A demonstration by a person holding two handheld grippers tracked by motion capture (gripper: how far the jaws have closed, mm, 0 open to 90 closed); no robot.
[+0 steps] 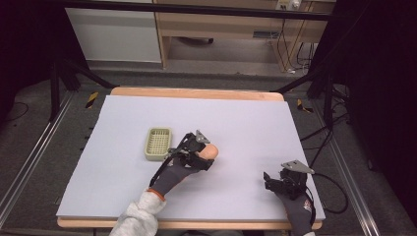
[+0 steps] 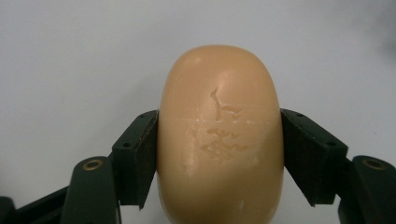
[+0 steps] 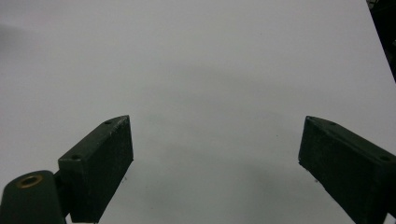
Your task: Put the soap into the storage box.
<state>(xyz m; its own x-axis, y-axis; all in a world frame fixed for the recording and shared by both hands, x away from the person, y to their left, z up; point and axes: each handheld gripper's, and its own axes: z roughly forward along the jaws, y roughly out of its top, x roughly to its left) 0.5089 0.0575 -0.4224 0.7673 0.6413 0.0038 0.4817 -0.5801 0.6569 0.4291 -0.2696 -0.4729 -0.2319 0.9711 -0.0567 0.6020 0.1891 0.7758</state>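
An oval tan bar of soap (image 2: 220, 135) with a stamped mark on top sits between the jaws of my left gripper (image 2: 219, 149), which press on both of its sides. From above, the soap (image 1: 211, 152) pokes out of the left gripper (image 1: 202, 153) near the middle of the table, just right of a pale green slotted soap dish (image 1: 158, 143). My right gripper (image 1: 271, 182) rests at the front right of the table. Its jaws stand wide apart over bare white surface, with nothing between them (image 3: 215, 163).
The white tabletop (image 1: 236, 123) has a wooden rim; its front edge lies close behind both hands. Dark frame legs, rails and cables surround the table on the floor. A wooden cabinet stands at the back.
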